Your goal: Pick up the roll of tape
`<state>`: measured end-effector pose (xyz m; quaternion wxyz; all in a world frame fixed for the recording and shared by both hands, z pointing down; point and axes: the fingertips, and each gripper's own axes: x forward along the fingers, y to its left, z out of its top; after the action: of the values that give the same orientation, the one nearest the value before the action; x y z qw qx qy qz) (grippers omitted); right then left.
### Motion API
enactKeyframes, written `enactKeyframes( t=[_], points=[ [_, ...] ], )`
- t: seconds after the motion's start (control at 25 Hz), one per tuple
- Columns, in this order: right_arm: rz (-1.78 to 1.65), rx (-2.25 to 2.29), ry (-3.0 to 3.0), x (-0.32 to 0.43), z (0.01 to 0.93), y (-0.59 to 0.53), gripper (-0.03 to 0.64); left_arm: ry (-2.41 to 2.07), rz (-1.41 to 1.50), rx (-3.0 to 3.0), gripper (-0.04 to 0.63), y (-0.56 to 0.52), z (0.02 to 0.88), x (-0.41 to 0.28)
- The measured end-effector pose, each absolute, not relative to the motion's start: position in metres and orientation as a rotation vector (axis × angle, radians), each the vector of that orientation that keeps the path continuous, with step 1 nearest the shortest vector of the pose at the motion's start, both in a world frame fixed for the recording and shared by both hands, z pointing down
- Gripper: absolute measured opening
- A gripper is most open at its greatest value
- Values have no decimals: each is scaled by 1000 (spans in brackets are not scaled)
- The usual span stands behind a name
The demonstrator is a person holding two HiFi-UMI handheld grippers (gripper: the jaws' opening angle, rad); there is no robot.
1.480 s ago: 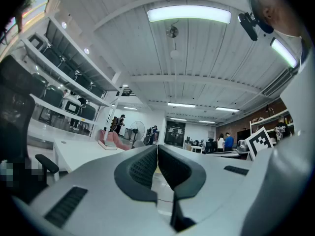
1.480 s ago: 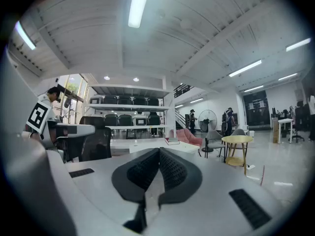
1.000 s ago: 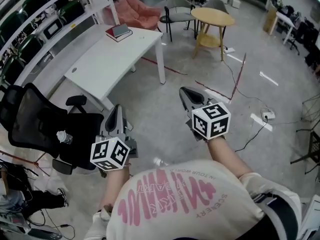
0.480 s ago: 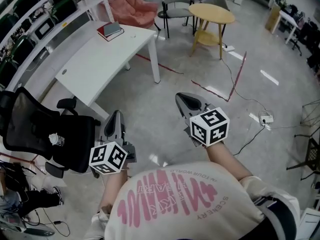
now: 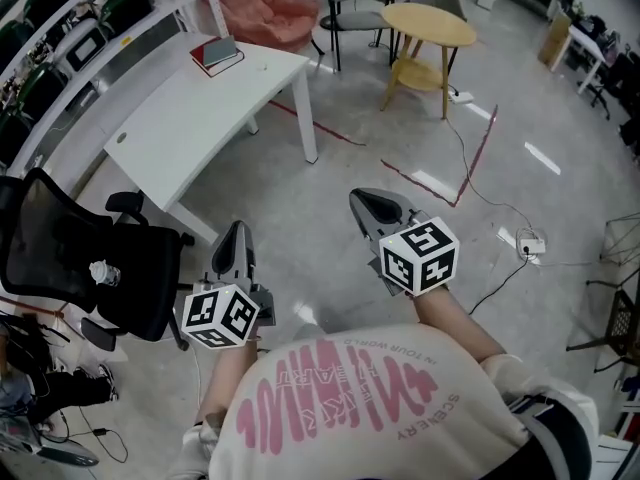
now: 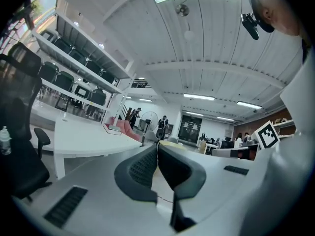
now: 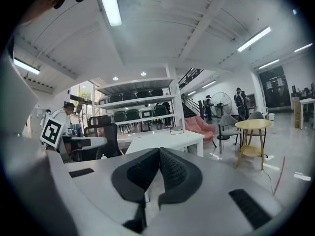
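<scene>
I cannot make out a roll of tape in any view. A small pale round spot lies on the white table, too small to identify. Both grippers are held level over the grey floor in front of the person's chest, a good way short of the table. My left gripper is shut, its ribbed pads meeting with nothing between them. My right gripper is also shut and empty, its pads pressed together. The white table stands ahead in the right gripper view.
A stack of books lies at the table's far end. A black office chair with a bottle on its seat stands left. Shelving runs behind the table. A yellow round table, a pink armchair and floor cables with a power strip lie beyond.
Both grippers have travelled on together across the room and sunk a little, still shut. In the head view the table and chair have slid leftward.
</scene>
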<state>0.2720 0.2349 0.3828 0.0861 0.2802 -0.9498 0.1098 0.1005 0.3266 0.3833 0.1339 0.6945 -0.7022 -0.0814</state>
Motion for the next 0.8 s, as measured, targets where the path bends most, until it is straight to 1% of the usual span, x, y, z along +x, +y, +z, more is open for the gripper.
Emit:
enactKeyframes(
  t=[0.16,0.36,0.52,0.64,0.8],
  points=[
    [374,877,-2805,285,396,218,15,-2001,-209,2030,25,309,393,112],
    [394,931,-2778,292,403,199,15,-1948,-192,2049,25,275,405,110],
    [420,1020,-2747,305,406,179,15,-1899,-196,2115,25,242,402,115],
    [446,1048,-2737,293,406,161,15,-1877,-192,2147,25,219,397,103],
    [430,1059,-2767,252,386,127,15,-1831,-183,2183,25,176,385,70]
  ],
)
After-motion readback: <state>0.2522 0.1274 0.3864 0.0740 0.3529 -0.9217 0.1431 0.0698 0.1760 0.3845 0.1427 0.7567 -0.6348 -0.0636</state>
